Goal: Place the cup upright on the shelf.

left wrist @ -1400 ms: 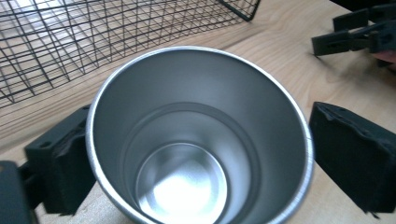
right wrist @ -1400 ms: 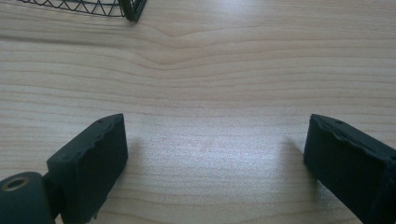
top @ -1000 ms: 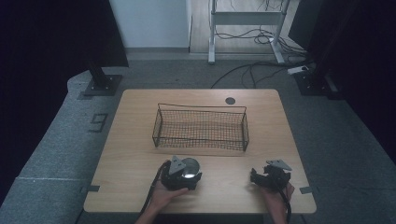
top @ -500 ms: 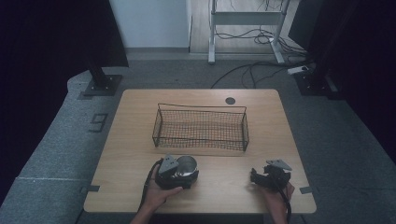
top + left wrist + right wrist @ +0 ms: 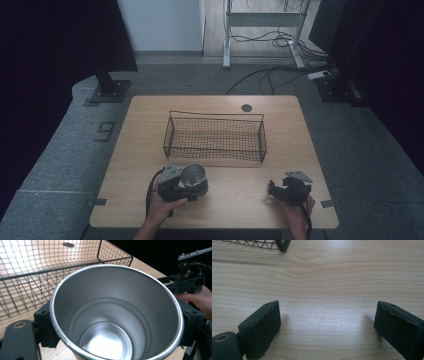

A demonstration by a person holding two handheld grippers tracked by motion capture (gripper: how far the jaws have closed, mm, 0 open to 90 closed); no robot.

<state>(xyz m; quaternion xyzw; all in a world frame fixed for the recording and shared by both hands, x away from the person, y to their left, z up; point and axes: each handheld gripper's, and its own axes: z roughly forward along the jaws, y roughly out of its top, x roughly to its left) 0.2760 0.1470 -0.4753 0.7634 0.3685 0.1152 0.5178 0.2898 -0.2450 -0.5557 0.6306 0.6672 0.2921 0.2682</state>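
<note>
A shiny steel cup (image 5: 193, 174) (image 5: 117, 317) sits between the jaws of my left gripper (image 5: 192, 184), which is shut on its sides near the table's front left. In the left gripper view I look straight into the cup's empty inside. A black wire basket (image 5: 215, 136) (image 5: 37, 267) stands empty just behind the cup, at the middle of the table. My right gripper (image 5: 274, 189) (image 5: 327, 322) rests low over the bare wood at the front right, open, with nothing between its jaws. The right gripper (image 5: 190, 280) and its hand are also seen past the cup's rim.
The wooden table (image 5: 280, 120) has a round cable hole (image 5: 246, 107) behind the basket. A basket corner (image 5: 283, 246) shows at the top of the right gripper view. Grey floor, a stand base (image 5: 107, 90) and cables (image 5: 270, 75) lie beyond the table.
My left gripper has tilted the cup, so its open mouth now faces more upward and toward the basket. The right gripper has stayed in place.
</note>
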